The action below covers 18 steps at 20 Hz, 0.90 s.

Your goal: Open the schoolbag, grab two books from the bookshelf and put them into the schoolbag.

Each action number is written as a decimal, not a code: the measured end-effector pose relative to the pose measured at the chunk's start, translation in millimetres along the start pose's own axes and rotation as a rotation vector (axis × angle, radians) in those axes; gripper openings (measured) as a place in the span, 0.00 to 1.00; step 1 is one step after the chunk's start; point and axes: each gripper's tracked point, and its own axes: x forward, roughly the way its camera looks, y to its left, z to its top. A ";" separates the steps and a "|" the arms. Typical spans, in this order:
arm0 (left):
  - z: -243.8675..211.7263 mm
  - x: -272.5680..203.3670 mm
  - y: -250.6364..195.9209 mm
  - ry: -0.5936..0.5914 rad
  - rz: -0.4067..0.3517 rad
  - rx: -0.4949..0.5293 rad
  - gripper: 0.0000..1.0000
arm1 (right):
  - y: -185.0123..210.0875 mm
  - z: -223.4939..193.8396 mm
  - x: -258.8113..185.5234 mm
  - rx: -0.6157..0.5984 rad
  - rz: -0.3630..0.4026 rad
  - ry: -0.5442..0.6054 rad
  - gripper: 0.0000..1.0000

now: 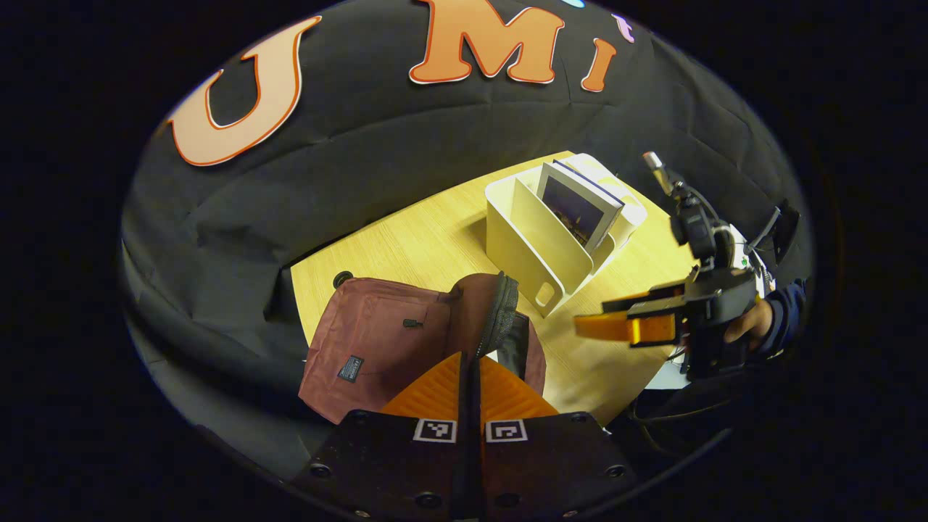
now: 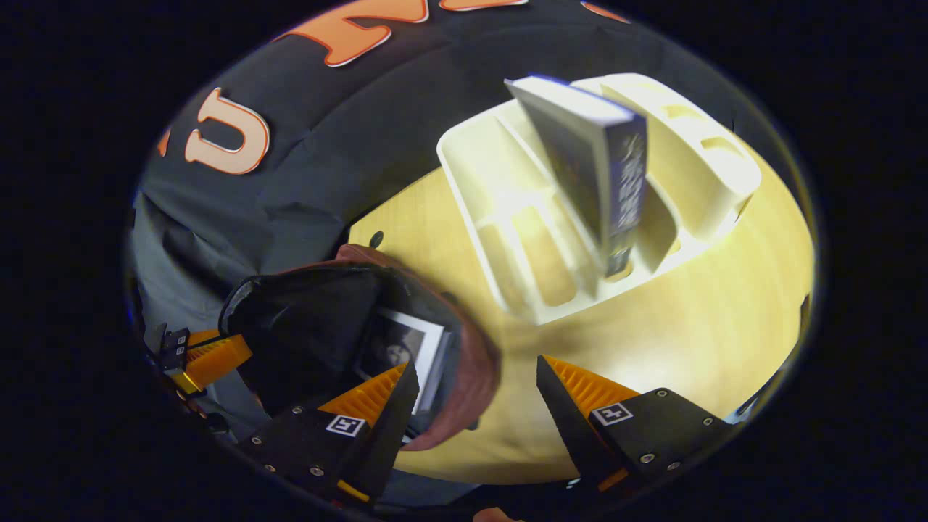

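The maroon schoolbag (image 1: 377,341) lies on the wooden table (image 1: 406,246) with its zipped mouth pulled open. My left gripper (image 1: 470,370) is shut on the bag's opening edge, and it appears at the bag's left rim (image 2: 210,359) in the right gripper view. Inside the dark opening of the schoolbag (image 2: 304,326) lies one book (image 2: 406,348). My right gripper (image 2: 475,384) stands open just above the bag's rim with nothing between its fingers; the left gripper view has it (image 1: 591,319) to the right of the bag. A second book (image 1: 580,206) (image 2: 602,167) stands tilted in the white bookshelf (image 1: 544,254) (image 2: 507,239).
A person's hand (image 1: 747,326) in a dark sleeve holds the right gripper at the table's right edge. The bookshelf stands just behind the bag, toward the black cloth wall. Bare tabletop (image 2: 725,326) shows to the right of the bag.
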 end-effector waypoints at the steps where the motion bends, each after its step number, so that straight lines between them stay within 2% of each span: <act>1: -1.6 0.0 -0.3 -0.003 -0.001 -0.008 0.01 | -7.7 7.0 -11.9 -0.025 -0.019 0.005 0.98; 5: -3.9 3.4 -2.2 -0.022 -0.007 -0.029 0.01 | -28.7 45.4 -54.2 -0.153 -0.086 0.013 0.97; 11: -9.8 4.6 -3.5 -0.045 -0.009 -0.067 0.01 | -39.7 103.0 -85.6 -0.334 -0.164 0.064 0.98; 14: -12.9 7.7 -4.8 -0.046 -0.012 -0.085 0.01 | -34.7 126.3 -86.2 -0.403 -0.180 0.128 0.97; 16: -14.3 7.0 -5.0 -0.049 -0.008 -0.093 0.01 | -35.6 140.8 -75.4 -0.395 -0.192 0.184 0.98; 18: -13.1 7.3 -3.8 -0.049 0.001 -0.094 0.01 | -42.8 165.1 -58.2 -0.389 -0.238 0.173 1.00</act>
